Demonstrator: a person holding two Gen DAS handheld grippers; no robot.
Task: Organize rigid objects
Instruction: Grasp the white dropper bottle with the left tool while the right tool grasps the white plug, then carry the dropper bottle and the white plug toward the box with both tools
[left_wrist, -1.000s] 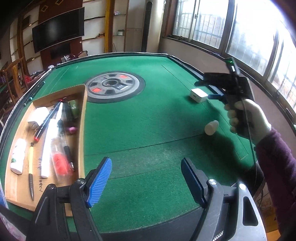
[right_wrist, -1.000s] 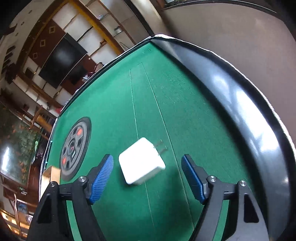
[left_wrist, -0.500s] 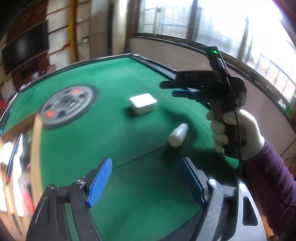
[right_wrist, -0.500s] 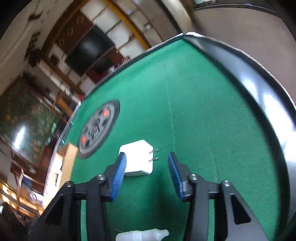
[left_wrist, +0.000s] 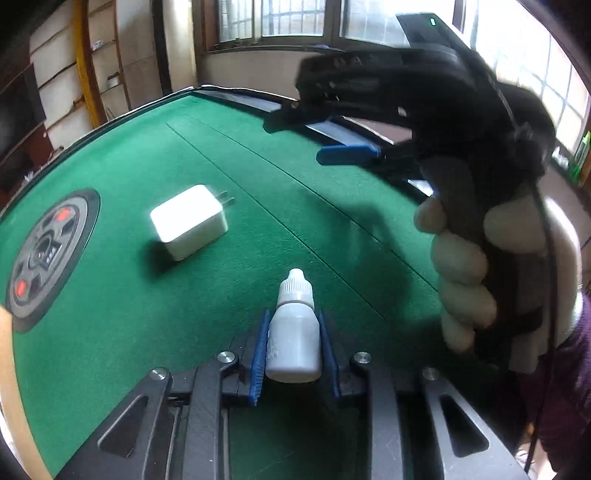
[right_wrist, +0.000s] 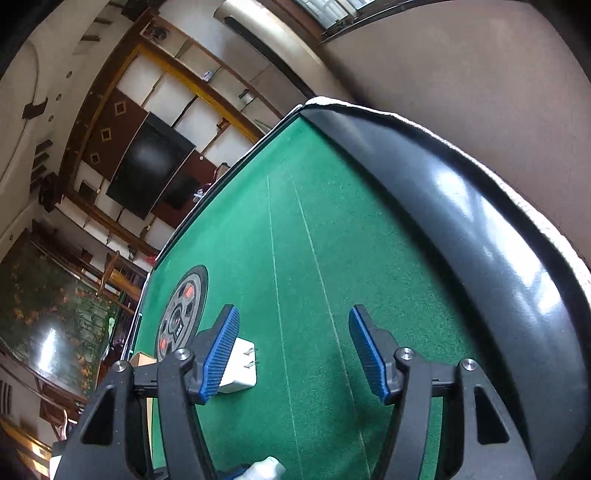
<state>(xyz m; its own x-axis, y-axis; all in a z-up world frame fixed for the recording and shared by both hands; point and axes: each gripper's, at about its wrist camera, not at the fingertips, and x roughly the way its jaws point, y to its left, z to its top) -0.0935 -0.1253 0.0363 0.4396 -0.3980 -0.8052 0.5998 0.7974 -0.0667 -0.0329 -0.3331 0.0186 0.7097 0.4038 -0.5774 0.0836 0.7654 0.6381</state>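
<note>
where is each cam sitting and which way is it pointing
Left wrist: on the left gripper, looking down and forward over the green table; its jaws, just closed, pinch a white dropper bottle. The gloved right hand holding the right gripper shows.
Right wrist: on the right gripper, tilted, looking across the table to its black rim; jaws just widened, nothing between them.
Both show the white charger, the round centre panel and the bottle.
</note>
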